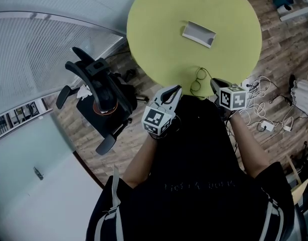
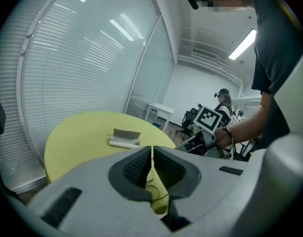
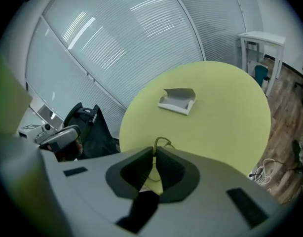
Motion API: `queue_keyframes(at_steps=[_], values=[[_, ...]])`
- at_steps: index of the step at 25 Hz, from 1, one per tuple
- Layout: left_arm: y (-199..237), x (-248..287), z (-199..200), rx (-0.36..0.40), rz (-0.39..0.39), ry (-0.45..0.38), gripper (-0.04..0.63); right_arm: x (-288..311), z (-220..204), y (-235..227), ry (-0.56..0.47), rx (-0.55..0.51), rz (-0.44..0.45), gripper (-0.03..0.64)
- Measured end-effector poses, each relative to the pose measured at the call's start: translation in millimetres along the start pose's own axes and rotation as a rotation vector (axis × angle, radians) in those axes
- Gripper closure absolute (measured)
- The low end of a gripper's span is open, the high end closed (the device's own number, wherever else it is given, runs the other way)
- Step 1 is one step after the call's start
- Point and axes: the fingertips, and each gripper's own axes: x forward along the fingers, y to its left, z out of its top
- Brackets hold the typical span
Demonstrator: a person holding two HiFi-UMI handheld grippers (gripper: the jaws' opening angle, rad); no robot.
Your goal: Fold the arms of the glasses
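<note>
Currently right gripper [image 3: 155,151] jaws pinch one arm of the glasses [image 1: 197,81] at the table's [image 1: 159,24] near edge. Left gripper [image 2: 152,152] jaws sit closed, empty, at that same edge. Likely first fold; next, swing that arm inward gently.

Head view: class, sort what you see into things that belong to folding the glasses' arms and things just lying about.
Belongs to the job:
glasses
right gripper
left gripper
yellow table

Just lying about:
grey tray, untouched
office chair
white cables on the floor
</note>
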Motion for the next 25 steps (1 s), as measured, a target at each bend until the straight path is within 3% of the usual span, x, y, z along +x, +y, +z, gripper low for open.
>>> queue_keyframes(at_steps=[10,17,25], values=[[-11.7,15.4,-21.5,-0.018,-0.057,0.058,0.569,4.5,26.6,-13.3,-0.019,-0.14,-0.107,0.575],[-12.8,15.2,-26.5,-0.023,-0.063,0.068,0.569,19.5,2.8,-15.7,0.04,-0.113,-0.094,0.574],[-10.6,16.0,-26.1,-0.027,-0.063,0.076,0.569,33.5,-17.8,-19.1,0.073,-0.028,-0.009,0.574]])
